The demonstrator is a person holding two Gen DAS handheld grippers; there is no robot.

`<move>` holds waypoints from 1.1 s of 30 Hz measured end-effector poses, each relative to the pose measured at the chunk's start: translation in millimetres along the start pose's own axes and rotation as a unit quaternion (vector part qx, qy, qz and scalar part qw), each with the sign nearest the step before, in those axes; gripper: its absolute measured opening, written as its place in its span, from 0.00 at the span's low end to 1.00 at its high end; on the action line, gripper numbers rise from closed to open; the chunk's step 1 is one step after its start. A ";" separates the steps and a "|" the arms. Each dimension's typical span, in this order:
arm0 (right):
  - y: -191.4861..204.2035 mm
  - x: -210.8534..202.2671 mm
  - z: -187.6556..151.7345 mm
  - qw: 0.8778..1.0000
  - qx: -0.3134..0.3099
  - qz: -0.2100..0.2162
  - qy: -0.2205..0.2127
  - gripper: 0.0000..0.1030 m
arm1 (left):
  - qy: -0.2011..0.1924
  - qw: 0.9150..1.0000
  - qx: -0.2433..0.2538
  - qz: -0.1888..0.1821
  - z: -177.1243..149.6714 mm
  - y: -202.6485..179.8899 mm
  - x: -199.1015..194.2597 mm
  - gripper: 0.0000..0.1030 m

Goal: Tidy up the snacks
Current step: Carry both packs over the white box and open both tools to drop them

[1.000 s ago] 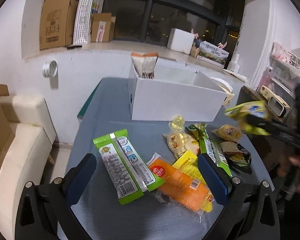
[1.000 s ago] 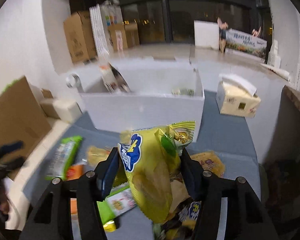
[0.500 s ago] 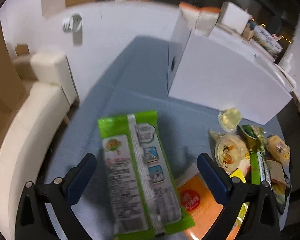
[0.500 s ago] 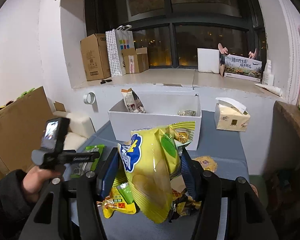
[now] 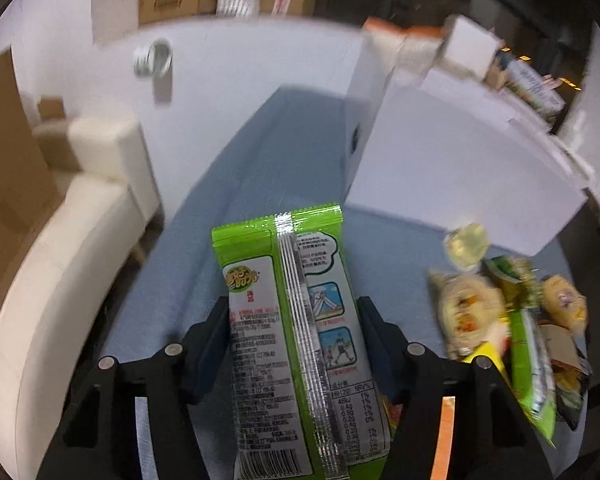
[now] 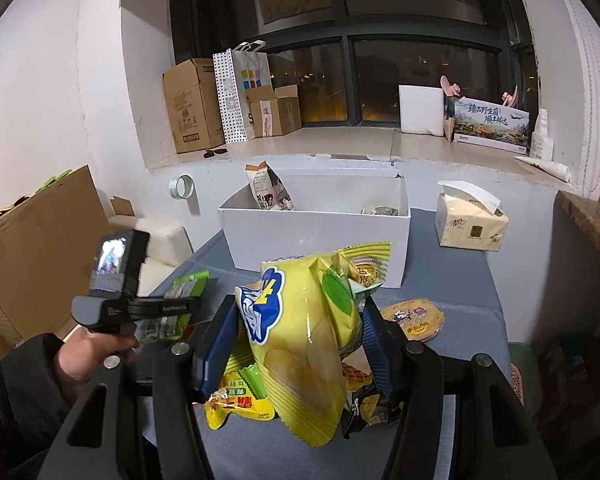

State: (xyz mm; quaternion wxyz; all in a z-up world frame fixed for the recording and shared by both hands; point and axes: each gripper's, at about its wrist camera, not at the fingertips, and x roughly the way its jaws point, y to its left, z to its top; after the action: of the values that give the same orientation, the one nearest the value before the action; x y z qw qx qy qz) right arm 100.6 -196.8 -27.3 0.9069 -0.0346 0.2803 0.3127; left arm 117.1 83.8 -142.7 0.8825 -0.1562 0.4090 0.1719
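My left gripper (image 5: 292, 320) is shut on a long green snack packet (image 5: 292, 320), lifted off the blue table (image 5: 260, 152). My right gripper (image 6: 300, 332) is shut on a yellow chip bag (image 6: 304, 344), held above the table in front of the white box (image 6: 316, 236). The white box also shows in the left wrist view (image 5: 460, 184), ahead and to the right. It holds a brown-and-white snack bag (image 6: 266, 188) and a small packet (image 6: 380, 211). The left gripper with its packet shows in the right wrist view (image 6: 160, 312), at left.
A pile of loose snacks (image 5: 512, 320) lies on the table's right part, with a jelly cup (image 5: 466, 240) nearest the box. A round wafer pack (image 6: 414, 318) and a tissue box (image 6: 472, 220) sit at right. A cream sofa (image 5: 60, 240) stands left of the table.
My left gripper moved down over the green packet, closed on it and lifted it. My right gripper kept the chip bag and rose back from the box.
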 end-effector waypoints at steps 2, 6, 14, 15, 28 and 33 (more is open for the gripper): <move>0.4 0.0 -0.3 1.000 0.000 0.001 -0.001 0.61 | -0.029 0.999 0.018 -0.018 3.5 -6.9 -23.5 0.64; -0.1 0.1 -0.5 1.000 0.003 0.002 -0.002 0.61 | -0.079 0.993 0.062 -0.053 8.5 -25.6 -66.9 0.64; -3.3 0.6 0.4 1.000 0.014 0.006 -0.005 0.61 | -0.154 0.973 0.123 -0.119 21.3 -65.3 -132.1 0.64; -4.3 0.5 0.9 1.000 0.016 0.008 -0.006 0.61 | -0.159 0.971 0.129 -0.123 23.8 -70.6 -137.3 0.64; -31.1 39.5 58.0 0.999 0.026 0.025 -0.014 0.61 | -0.168 0.960 0.167 -0.149 86.7 -102.2 -117.3 0.64; -59.0 97.0 109.1 0.998 0.046 0.034 0.001 0.62 | -0.149 0.965 0.167 -0.136 141.0 -121.5 -77.6 0.64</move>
State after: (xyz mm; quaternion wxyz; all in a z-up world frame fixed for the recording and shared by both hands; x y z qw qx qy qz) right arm 251.1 -165.0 6.3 0.8963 0.0165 0.2959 0.3298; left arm 216.6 20.5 20.8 0.9622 -0.0329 0.2705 0.0010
